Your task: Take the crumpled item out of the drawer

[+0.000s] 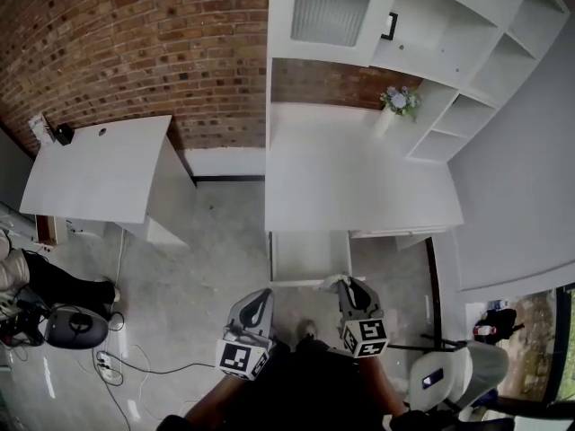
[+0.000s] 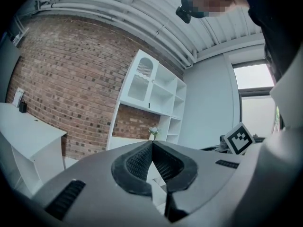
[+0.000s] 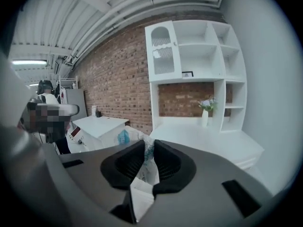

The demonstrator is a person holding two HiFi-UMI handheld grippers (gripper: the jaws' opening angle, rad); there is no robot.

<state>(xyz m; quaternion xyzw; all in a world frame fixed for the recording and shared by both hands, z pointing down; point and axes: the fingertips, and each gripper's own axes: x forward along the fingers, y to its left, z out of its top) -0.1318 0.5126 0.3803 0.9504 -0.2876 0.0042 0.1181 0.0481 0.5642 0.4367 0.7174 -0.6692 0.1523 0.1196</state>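
The white desk's drawer [image 1: 310, 255] stands pulled out towards me, and its bottom looks bare. Just off its front right corner, my right gripper [image 1: 351, 289] is shut on the crumpled item [image 1: 333, 282], a white wad. In the right gripper view, this crumpled item [image 3: 147, 167] is white with blue print, and the right gripper [image 3: 148, 148] pinches it between its black pads. My left gripper [image 1: 260, 298] hangs in front of the drawer's left corner. In the left gripper view, the left gripper [image 2: 152, 144] is shut with its tips touching and nothing between them.
The white desk [image 1: 359, 182] carries a shelf unit [image 1: 449, 52] and a vase of flowers [image 1: 398, 104]. A second white table [image 1: 99, 169] stands to the left. On the floor are cables [image 1: 117, 363] and a seated person's legs [image 1: 54, 285]. A chair [image 1: 449, 375] stands at the right.
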